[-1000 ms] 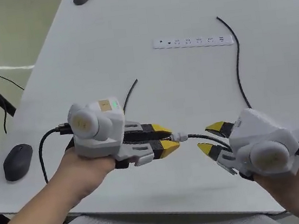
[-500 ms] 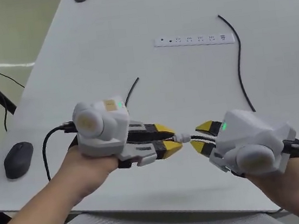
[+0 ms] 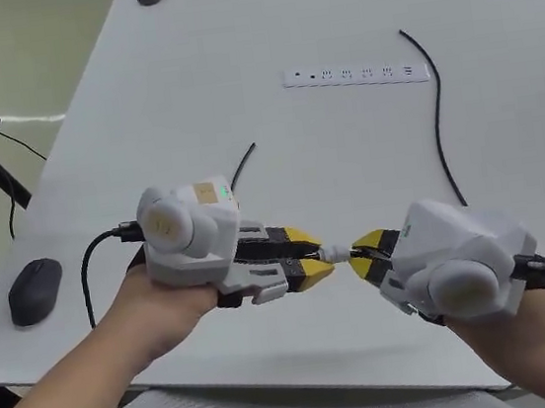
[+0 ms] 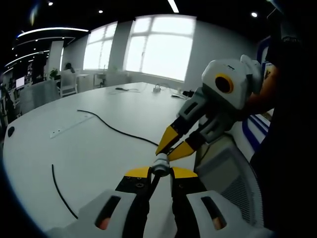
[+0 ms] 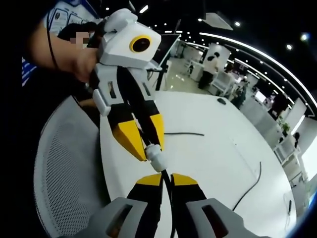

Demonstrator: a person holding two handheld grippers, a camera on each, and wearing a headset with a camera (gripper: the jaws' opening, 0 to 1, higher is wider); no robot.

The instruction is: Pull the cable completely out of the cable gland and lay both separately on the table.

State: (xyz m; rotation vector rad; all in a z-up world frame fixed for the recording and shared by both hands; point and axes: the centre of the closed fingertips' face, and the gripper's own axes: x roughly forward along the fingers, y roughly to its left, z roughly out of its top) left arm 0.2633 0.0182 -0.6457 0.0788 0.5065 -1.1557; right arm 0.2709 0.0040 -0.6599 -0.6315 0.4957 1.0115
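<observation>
The left gripper is clamping the white cable gland in its jaws. The right gripper is pinching the black cable just beside the gland, with its jaws clenched on it. Gland and cable are being held, joined, above the table near its front edge.

Grips a white gland in the left claw, jaws closed. Pinches its cable with the right claw, tip to tip. Far beyond the claws, power strip and black cord; well left, a mouse.
</observation>
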